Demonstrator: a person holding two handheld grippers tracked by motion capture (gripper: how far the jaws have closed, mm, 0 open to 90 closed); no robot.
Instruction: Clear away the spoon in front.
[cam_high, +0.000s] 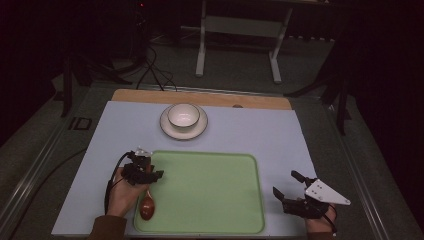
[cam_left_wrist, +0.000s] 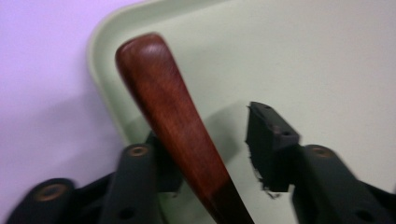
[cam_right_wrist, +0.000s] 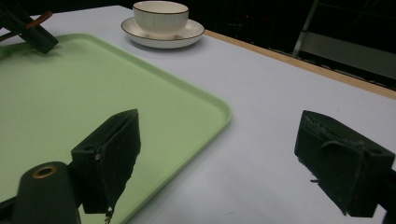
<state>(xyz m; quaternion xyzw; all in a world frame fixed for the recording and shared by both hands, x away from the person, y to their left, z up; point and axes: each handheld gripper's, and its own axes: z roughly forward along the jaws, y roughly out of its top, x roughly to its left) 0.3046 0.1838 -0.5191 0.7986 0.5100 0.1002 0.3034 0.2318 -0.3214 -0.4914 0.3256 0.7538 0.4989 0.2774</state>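
The wooden spoon (cam_high: 147, 204) lies at the near left corner of the green tray (cam_high: 210, 220), bowl end toward the person and handle pointing away toward the far side. The left gripper (cam_high: 150, 172) sits over the handle, and in the left gripper view the handle (cam_left_wrist: 175, 121) runs up between the 2 jaws, resting against the left one while a clear gap remains to the right pad (cam_left_wrist: 267, 140), so the jaws stand apart and nothing is clamped. The step in hand looks like taking hold of the spoon or letting it go; which cannot be told. For a good grip, the handle should be centred between both pads before closing, and the jaws should close squarely across the narrow handle so it does not twist or slip. The right gripper (cam_high: 290, 187) waits near the right of the tray over the white mat (cam_high: 280, 130), jaws wide apart, holding nothing. A cup (cam_high: 183, 115) on a saucer (cam_high: 200, 129) stands beyond the tray's far edge.
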